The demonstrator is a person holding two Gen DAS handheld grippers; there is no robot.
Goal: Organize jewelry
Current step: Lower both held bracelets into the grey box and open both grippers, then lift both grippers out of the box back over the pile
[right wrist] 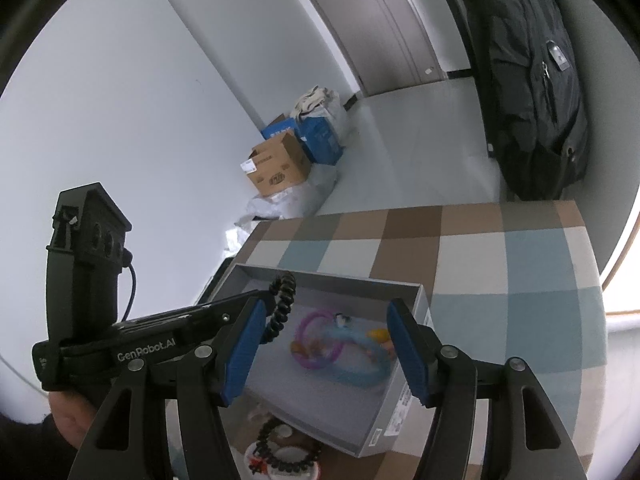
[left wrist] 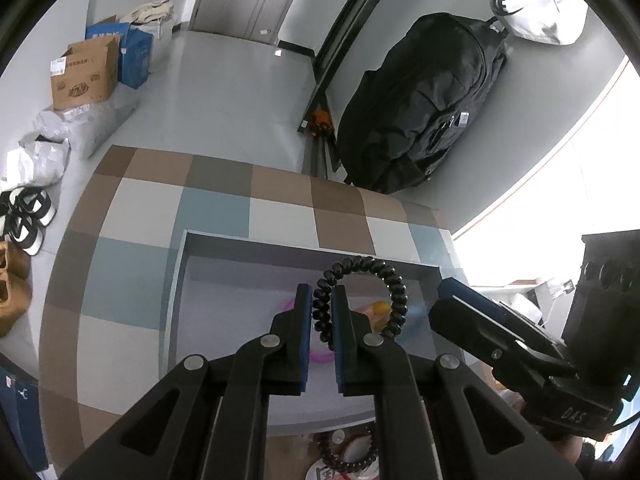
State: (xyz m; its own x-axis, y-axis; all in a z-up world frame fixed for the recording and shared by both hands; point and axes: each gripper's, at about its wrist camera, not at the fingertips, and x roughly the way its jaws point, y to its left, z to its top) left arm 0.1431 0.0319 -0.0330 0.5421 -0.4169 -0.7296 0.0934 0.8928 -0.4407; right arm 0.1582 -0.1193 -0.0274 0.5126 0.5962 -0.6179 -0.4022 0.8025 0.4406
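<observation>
The worktop (left wrist: 132,280) wears a checked cloth and carries the grey box (left wrist: 178,300), the landmark here. Above the box's open middle, the left gripper (left wrist: 321,308) is clenched on a black coil bracelet (left wrist: 362,268), its pads pinching one side of the loop while the rest stands up free over the box. The right gripper (right wrist: 326,344) hovers released at the box's near edge, jaws wide with nothing between them. Inside the box lie a blue ring (right wrist: 360,368), a purple ring (right wrist: 316,340) overlapping it, and small orange and yellow bits I cannot identify. The coil looks light, springy and soft, likely to stretch or flop; gripping across its cord seems right. Another coil (right wrist: 286,460) lies just outside the box's near side.
</observation>
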